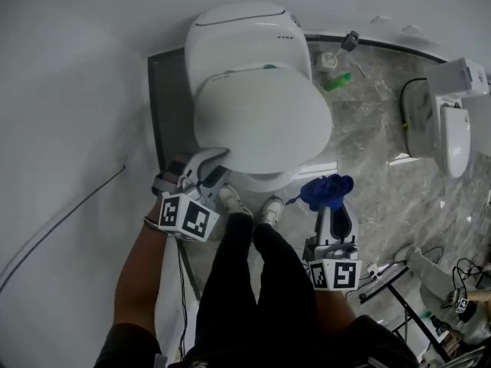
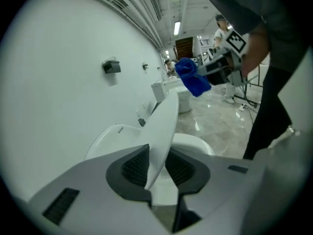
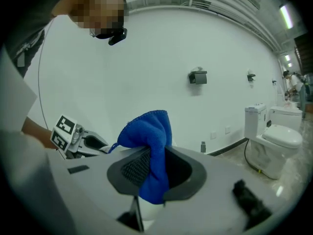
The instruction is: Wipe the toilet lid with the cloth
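On the near left edge of the toilet lid (image 1: 265,121), the left gripper (image 1: 213,159) is clamped; farther right, the right gripper (image 1: 331,205) grasps the bunched blue cloth (image 1: 326,189).

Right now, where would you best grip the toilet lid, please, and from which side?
Take the toilet lid by its thin front-left rim, from the person's left, fingers straddling the edge: a raised plate, thin only there. The left gripper holds it so.

Mock washroom bay, indicated by a white ceramic toilet (image 1: 245,44), a second white ceramic toilet (image 1: 449,129) alongside, and grey marble-patterned flooring (image 1: 368,198).
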Demonstrator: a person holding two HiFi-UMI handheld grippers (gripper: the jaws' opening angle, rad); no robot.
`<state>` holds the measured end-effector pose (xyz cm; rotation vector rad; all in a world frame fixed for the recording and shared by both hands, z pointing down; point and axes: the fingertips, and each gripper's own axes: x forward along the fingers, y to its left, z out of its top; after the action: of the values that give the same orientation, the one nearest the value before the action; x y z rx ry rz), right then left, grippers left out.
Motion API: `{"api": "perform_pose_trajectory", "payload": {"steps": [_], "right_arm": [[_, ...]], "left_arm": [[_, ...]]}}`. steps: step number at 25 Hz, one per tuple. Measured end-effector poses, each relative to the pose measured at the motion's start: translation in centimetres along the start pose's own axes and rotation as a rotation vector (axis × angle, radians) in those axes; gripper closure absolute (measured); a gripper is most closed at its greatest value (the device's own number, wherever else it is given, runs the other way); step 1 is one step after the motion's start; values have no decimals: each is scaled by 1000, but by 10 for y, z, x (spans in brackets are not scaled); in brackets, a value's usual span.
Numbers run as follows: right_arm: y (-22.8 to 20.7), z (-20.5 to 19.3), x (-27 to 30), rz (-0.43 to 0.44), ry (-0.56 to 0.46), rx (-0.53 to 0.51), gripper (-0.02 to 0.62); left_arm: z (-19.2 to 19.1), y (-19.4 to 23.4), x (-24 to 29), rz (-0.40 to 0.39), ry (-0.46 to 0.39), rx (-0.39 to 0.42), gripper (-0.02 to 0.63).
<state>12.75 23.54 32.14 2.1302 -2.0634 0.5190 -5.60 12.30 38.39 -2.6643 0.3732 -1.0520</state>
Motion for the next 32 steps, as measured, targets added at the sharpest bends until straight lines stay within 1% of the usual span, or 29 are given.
{"api": "perform_pose_trajectory", "payload": {"steps": [3, 6, 9, 11, 13, 16, 21, 23, 28, 32], "right_arm": [[-6, -12, -3, 10, 4, 15, 525], [-7, -19, -13, 26, -11, 5, 525], [-1, -33, -29, 57, -3, -1, 525], [-1, -40, -32, 73, 10, 0, 525], [-4, -45, -31, 81, 31, 4, 525], [-8, -56, -34, 84, 71, 3, 525], [-14, -68, -39, 92, 108, 19, 525], [-18, -71, -40, 88, 115, 25, 525], [-25, -85, -40, 77, 143, 40, 525], [-27, -94, -41, 75, 162, 55, 525]], "left_arm": [[-19, -37, 7, -20, 89, 80, 489], [-35, -68, 15, -32, 167, 139, 471], [-59, -107, 24, -60, 238, 183, 445], [-72, -124, 36, -82, 288, 196, 428], [-82, -136, 49, -100, 340, 186, 416], [-97, -156, 65, -115, 403, 134, 397], [-123, -177, 89, -107, 496, 116, 377], [-133, -184, 97, -109, 516, 103, 374], [-158, -201, 119, -125, 541, 119, 371], [-161, -202, 122, -103, 538, 94, 368]]}}
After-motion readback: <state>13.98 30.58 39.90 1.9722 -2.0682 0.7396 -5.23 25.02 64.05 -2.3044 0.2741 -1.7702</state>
